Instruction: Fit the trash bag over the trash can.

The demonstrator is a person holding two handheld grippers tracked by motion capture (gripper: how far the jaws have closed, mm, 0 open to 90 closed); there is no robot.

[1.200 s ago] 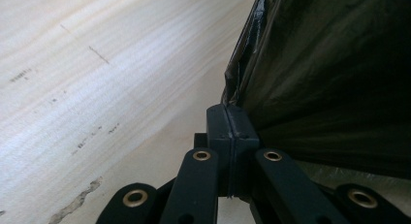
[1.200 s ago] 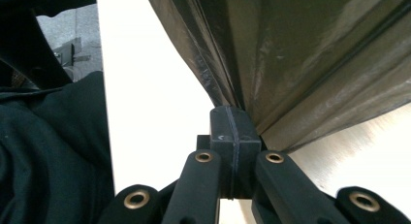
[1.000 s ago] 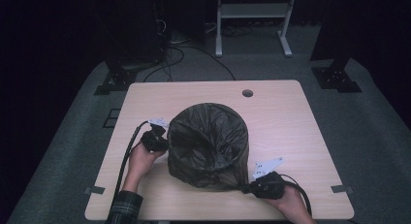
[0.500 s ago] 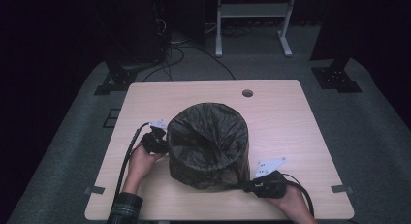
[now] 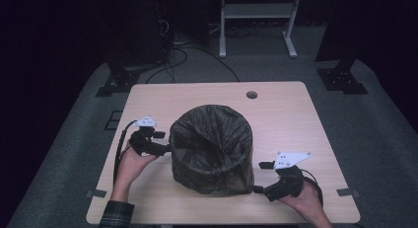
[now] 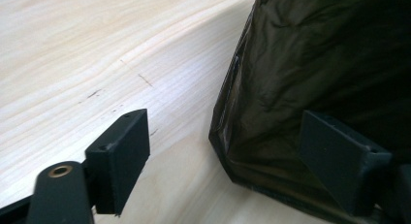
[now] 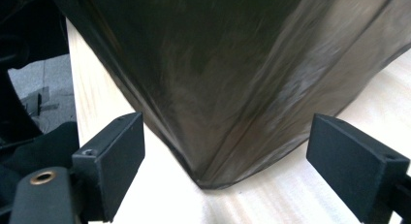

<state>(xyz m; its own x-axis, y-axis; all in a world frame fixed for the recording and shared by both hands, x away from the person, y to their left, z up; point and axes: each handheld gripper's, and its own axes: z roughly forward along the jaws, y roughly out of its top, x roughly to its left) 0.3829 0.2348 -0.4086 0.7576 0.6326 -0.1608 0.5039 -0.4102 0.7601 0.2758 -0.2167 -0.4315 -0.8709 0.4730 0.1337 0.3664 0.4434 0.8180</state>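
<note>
Item: one dark plastic bag [image 5: 212, 149], drawn down over a round bin-like form hidden beneath it, standing upright near the middle of a light wooden table [image 5: 296, 114]. Its top is crumpled and sunken, the sides wrinkled, the lower edge lying on the tabletop with loose folds.

Left gripper [image 5: 165, 149]: held by the person's left hand [image 5: 129, 161] at the bag's left flank, low down. In the left gripper view the jaws stand wide apart, one over bare wood, the other against the dark film; a folded corner of the bag [image 6: 232, 151] lies between them, not pinched. Released.

Right gripper [image 5: 257, 189]: held by the person's right hand [image 5: 305, 201] at the bag's near right foot. In the right gripper view the jaws are spread, and a pointed fold of the bag [image 7: 208, 178] sits on the table between them, untouched. Released.

Condition of work: the bag appears already pulled over the form and reaching the table all round, as far as the near side shows; the far side is hidden. Neither corner is yet gripped. Remaining, by my judgement: to close on the two lower folds and then tug, tidy or lift the bag.

Other: a small round hole [image 5: 252, 95] in the table's far edge, well apart from the bag.
</note>
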